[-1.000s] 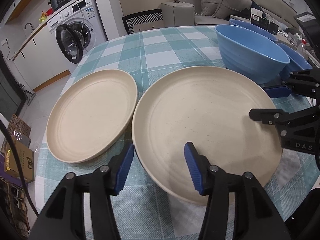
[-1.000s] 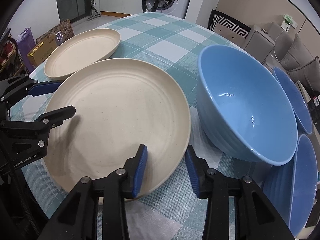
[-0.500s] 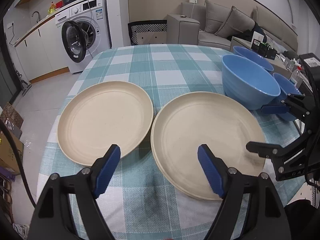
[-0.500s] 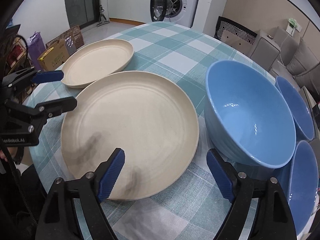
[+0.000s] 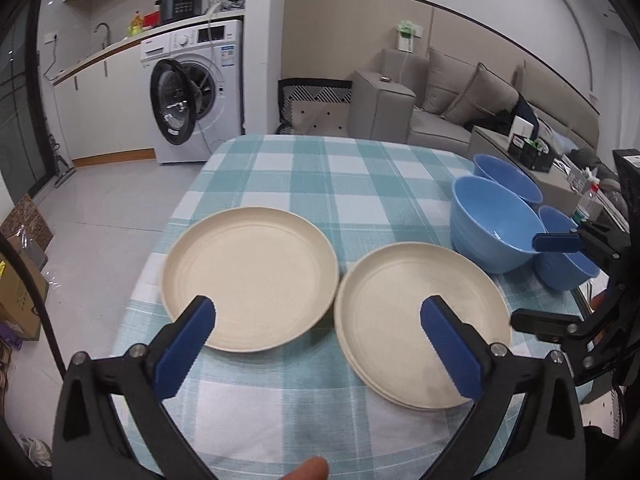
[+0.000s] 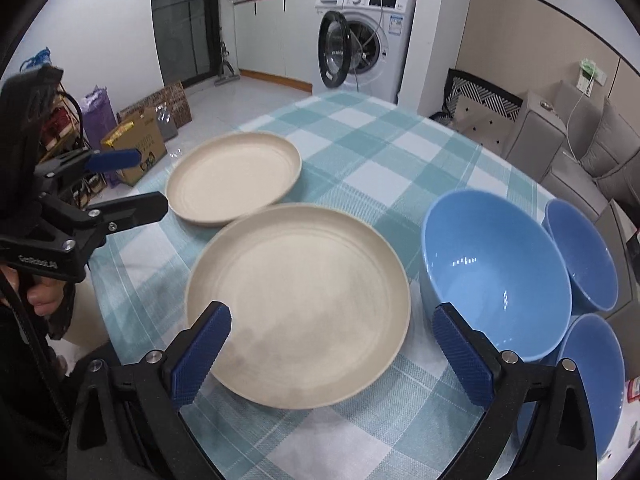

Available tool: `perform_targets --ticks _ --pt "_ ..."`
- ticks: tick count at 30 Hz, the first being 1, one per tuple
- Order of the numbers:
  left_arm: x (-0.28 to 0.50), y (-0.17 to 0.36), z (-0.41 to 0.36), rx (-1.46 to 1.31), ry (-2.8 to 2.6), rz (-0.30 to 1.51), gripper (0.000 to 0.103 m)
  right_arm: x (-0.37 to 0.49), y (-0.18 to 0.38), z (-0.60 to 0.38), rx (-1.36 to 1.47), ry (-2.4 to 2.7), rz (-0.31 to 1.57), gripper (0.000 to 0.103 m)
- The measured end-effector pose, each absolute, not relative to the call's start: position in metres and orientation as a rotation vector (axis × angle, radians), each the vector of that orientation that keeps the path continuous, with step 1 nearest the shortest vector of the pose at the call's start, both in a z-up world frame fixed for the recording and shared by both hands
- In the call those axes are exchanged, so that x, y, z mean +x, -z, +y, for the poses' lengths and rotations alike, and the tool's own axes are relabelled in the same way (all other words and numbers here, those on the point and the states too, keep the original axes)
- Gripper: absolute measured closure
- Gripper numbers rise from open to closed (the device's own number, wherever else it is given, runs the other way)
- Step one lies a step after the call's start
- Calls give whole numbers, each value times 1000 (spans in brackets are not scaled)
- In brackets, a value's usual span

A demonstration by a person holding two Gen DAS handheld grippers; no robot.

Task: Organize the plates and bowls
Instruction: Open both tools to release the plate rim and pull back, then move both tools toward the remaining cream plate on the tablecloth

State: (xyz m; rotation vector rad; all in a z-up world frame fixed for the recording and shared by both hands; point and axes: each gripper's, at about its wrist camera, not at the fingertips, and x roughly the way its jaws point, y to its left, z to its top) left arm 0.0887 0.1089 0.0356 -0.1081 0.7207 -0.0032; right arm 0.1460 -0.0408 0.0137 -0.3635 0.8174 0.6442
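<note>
- Two beige plates lie side by side on the checked tablecloth [image 5: 320, 184] of the worktop: the near plate [image 6: 298, 304] at the middle of the right wrist view, the far plate [image 6: 234, 178] at its 10 o'clock, their rims just beside each other
- The large blue bowl [image 6: 496, 280] stands at the near plate's 3 o'clock, close to its rim; two smaller blue bowls sit just beyond it, one [image 6: 580, 256] at 2 o'clock, one [image 6: 592, 376] at 4 o'clock
- Left gripper [image 5: 318, 344] hovers above the gap between the plates, jaws wide apart, holding nothing
- Right gripper [image 6: 332, 354] hangs over the near plate's front edge, jaws spread wide, empty
- A washing machine [image 5: 196, 96] with its door open stands at 11 o'clock in the left wrist view; a grey sofa [image 5: 460, 108] at 2 o'clock
</note>
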Motion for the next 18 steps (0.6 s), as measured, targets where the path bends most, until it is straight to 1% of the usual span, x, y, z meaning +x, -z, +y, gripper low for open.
perform_targets --ticks 8,18 --pt "82 -44 156 -205 -116 684 0 150 -50 -32 -300 -652 739 1" --pt "86 -31 180 -259 -200 685 0 159 -70 -3 -263 -673 686 1"
